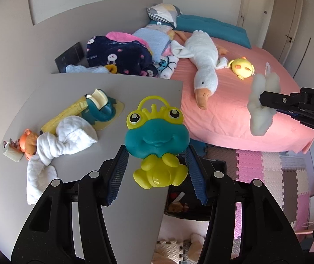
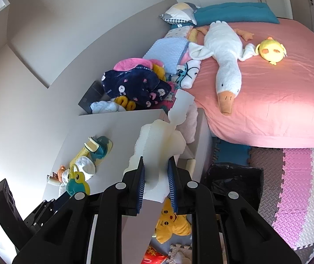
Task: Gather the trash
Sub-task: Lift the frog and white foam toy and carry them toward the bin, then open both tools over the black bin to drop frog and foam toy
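Note:
My left gripper [image 1: 157, 154] is shut on a teal and yellow-green frog toy [image 1: 157, 136], its blue pads pressing both sides of the head, above the edge of a grey table [image 1: 134, 88]. My right gripper [image 2: 156, 171] is shut on a white piece of foam [image 2: 157, 140] that sticks up between its pads. In the left wrist view the right gripper [image 1: 264, 99] hangs at the right with the foam [image 1: 261, 118] in front of the pink bed. A black bin [image 2: 236, 182] stands on the floor beside the table. The frog toy [image 2: 76, 182] shows at lower left in the right wrist view.
On the table lie a white cloth [image 1: 68, 138], a yellow packet [image 1: 68, 114], a teal holder [image 1: 100, 107] and an orange toy [image 1: 28, 143]. The pink bed [image 1: 234, 114] holds a white goose plush [image 1: 203, 66] and a yellow chick plush [image 1: 241, 67]. Foam mats [image 2: 293, 187] cover the floor.

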The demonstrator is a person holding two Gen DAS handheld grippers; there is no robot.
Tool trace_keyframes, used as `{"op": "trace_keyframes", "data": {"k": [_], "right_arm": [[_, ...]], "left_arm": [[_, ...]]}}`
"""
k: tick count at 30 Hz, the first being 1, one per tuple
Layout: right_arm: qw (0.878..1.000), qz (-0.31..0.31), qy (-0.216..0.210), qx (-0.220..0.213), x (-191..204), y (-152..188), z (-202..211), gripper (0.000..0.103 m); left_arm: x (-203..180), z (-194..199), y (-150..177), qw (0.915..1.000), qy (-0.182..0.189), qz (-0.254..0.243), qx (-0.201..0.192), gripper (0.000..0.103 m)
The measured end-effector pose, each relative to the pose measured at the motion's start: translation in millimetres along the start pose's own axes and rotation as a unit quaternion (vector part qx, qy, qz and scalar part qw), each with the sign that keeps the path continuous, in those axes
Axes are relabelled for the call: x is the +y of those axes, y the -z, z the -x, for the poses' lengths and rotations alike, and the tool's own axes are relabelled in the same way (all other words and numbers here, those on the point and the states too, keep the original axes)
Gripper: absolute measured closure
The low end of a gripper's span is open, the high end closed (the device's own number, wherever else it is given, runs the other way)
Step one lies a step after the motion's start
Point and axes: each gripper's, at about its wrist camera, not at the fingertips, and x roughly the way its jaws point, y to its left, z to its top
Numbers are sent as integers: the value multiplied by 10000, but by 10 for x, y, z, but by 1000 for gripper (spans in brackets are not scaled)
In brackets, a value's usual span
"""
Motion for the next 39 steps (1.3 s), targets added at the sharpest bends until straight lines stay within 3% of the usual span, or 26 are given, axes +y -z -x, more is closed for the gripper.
{"op": "trace_keyframes", "data": {"k": [19,21,22,23,24,28,39], "right_arm": [[9983,-80,565,-66,-649,-133,225,81],[9980,-47,627,-7,-698,-165,206,75],[9977,36,672,85,-709,-187,175,68],[9965,146,797,190,-713,-209,141,51],[9945,227,995,222,-713,-226,119,43],[9894,299,1418,18,-785,-305,125,37],[9908,204,1338,-87,-869,-380,158,37]], "left_arm": [[-905,-185,-150,9957,605,-689,134,50],[-982,-224,-149,9945,694,-751,224,50],[-1030,-231,-141,9936,748,-800,286,44],[-1067,-250,-143,9931,763,-825,342,34],[-1098,-266,-144,9931,723,-846,379,7],[-1199,-312,-117,9918,618,-1032,432,6],[-1070,-338,-141,9931,529,-924,482,6]]}}
